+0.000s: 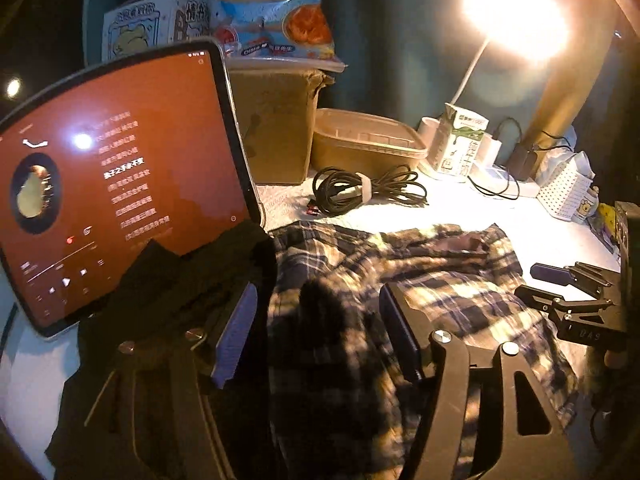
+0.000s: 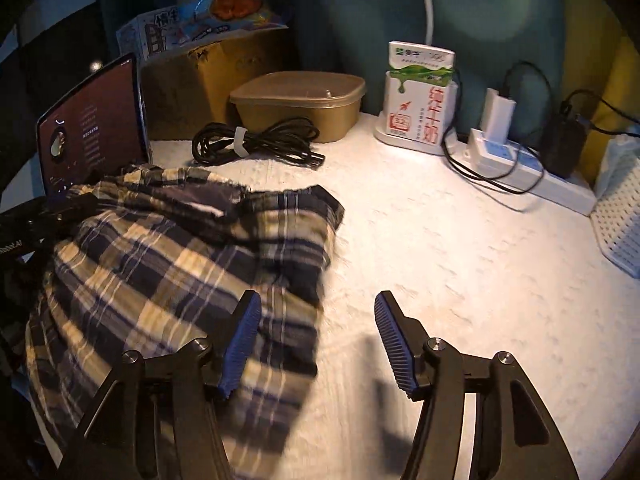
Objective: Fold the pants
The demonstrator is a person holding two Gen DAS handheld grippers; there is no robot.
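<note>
The plaid pants (image 1: 420,280) lie crumpled on the white table cover (image 1: 460,204); in the right wrist view they (image 2: 168,248) fill the left half. My left gripper (image 1: 316,328) is open, its fingers hovering over the pants' left part. My right gripper (image 2: 318,340) is open and empty, its left finger (image 2: 240,336) above the pants' right edge and its right finger above bare cover. The right gripper also shows at the right edge of the left wrist view (image 1: 560,284). A black garment (image 1: 168,304) lies under my left finger.
A lit tablet (image 1: 120,188) leans at the left. Behind are a cardboard box (image 1: 276,120), a lidded plastic container (image 2: 300,100), a coiled black cable (image 2: 256,142), a milk carton (image 2: 420,96), a power strip with chargers (image 2: 520,160) and a white perforated basket (image 2: 620,220). A lamp (image 1: 516,12) glares.
</note>
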